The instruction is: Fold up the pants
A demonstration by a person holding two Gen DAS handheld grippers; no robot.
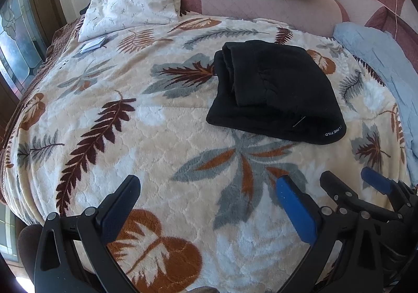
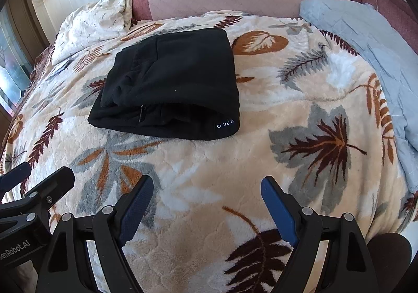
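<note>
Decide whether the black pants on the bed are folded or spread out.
Folded. The black pants lie as a compact stacked bundle on the leaf-print blanket, layers showing along one edge.

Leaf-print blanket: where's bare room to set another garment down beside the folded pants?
Widest free patch: leaf-print fleece blanket between the folded black pants and both open claws, left claw, right claw. Another lies left of the pants. Crowded: crumpled blue quilt right, white pillow far-left.

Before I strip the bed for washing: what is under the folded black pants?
The black pants lie folded on the leaf-print blanket, which shows all around them. Whatever sits directly beneath the bundle is covered, so nothing more can be told.
</note>
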